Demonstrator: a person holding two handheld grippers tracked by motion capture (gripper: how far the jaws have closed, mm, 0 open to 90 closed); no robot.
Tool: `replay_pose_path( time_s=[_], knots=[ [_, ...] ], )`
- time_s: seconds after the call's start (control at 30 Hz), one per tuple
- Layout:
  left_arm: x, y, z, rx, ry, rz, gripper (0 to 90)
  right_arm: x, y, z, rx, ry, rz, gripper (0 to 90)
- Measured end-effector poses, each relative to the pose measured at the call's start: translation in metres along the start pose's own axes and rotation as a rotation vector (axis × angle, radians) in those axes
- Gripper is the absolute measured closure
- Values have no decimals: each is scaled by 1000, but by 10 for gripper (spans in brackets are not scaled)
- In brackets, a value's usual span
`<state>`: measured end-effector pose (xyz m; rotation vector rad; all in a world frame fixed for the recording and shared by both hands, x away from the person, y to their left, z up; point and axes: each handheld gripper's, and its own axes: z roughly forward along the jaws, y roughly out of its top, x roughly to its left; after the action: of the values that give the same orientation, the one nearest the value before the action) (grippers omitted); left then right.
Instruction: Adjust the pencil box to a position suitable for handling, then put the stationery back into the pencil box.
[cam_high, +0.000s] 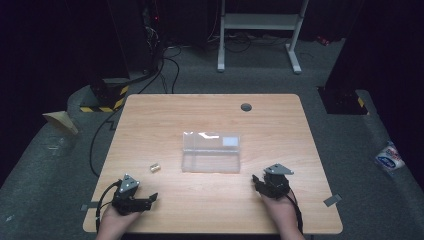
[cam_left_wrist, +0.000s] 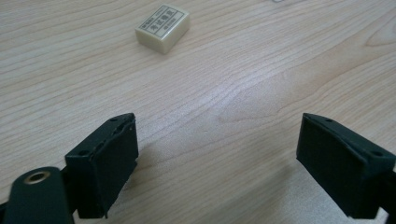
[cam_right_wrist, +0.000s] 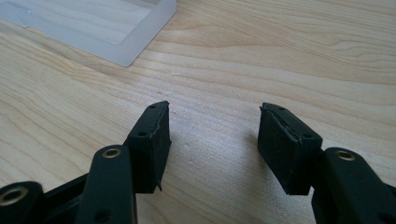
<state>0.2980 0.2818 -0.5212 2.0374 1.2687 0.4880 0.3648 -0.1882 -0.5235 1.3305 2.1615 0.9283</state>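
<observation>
- The left gripper (cam_high: 150, 198) is resting near the table's (cam_high: 280, 120) front edge, at about 7 o'clock from the table's middle, with the person's hand (cam_high: 111, 226) coming in behind it from the bottom of the high view.
- Its jaws are standing wide apart in the left gripper view, with only bare wood between them; nothing is being held.
- A small cream eraser (cam_left_wrist: 163, 27) with dark print on its top face is lying flat on the wood at about 11 o'clock from that gap, well apart from the pads. In the high view it is sitting at about 1 o'clock from the left gripper.
- The right gripper (cam_high: 256, 181) is sitting at about 5 o'clock from the table's middle, jaws apart and holding nothing, over bare wood.
- A clear plastic box (cam_high: 211, 152) is lying flat at the table's middle; its near corner is showing at 11 o'clock in the right gripper view, apart from the jaws.
- The eraser is lying at about 9 o'clock from the box, near it without touching.
</observation>
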Motion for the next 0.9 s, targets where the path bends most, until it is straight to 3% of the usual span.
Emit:
replay_pose_path(
  time_s=[0.2, 0.5, 0.9],
  knots=[
    [-8, 12, -6, -13, 14, 40, 109, 0, 0, 0, 0, 1, -4, 433],
    [7, 26, -12, -69, 41, 17, 122, 0, 0, 0, 0, 2, -3, 427],
    [26, 33, -5, -41, 67, 33, 148, 0, 0, 0, 2, 0, -1, 421]
  ],
)
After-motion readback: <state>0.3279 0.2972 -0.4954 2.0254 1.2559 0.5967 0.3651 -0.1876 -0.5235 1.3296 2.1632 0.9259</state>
